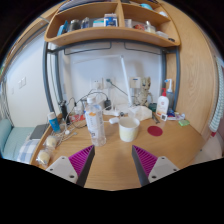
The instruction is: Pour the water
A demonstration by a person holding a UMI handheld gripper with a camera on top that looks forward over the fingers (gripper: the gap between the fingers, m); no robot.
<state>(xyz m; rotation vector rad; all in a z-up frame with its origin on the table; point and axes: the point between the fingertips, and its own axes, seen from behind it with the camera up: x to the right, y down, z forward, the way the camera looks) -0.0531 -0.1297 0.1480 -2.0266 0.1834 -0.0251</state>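
Note:
A clear plastic water bottle (96, 122) with a pale cap stands upright on the wooden desk (112, 165), beyond my left finger. Just to its right a white cup (128, 129) stands on the desk, with a small gap between them. My gripper (112, 162) is open, its magenta pads (80, 160) spread wide, and only bare desk lies between the fingers. Both the bottle and the cup stand well ahead of the fingertips.
Clutter lines the back of the desk: a white bottle with a red label (162, 103), a pink item (155, 130), cables and small boxes. A wooden shelf (110, 35) with objects hangs above. A blue item (53, 120) sits at the left.

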